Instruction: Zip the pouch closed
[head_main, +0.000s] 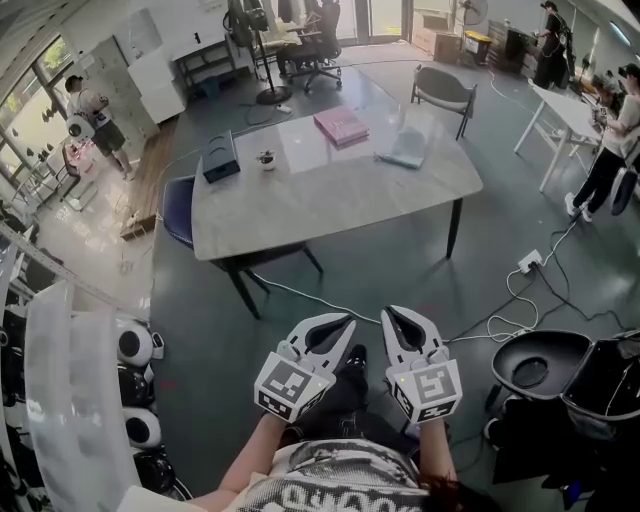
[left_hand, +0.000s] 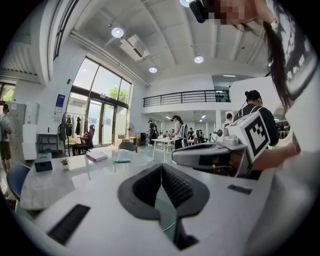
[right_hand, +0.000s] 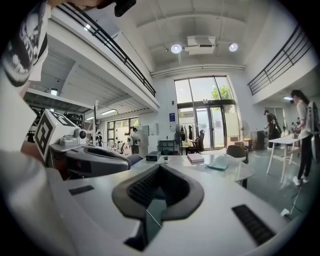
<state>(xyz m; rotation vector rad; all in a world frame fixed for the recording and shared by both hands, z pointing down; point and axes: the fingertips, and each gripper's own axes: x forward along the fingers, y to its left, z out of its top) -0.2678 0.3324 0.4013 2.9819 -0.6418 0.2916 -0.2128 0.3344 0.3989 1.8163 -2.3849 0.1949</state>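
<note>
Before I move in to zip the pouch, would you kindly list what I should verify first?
1. Left gripper empty: ok, jaws together on nothing.
2. Right gripper empty: ok, likewise shut.
3. Pouch in reach: not ok; it lies on the table's far side, both grippers short of the table.
4. Zipper's state: cannot tell, too small.
5. Walkway clear: not ok, a cable trails across the floor ahead.

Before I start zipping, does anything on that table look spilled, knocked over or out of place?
Nothing stands out. The pouch, pink book and dark box lie flat and the small plant stands upright on the table; no spill is visible.
</note>
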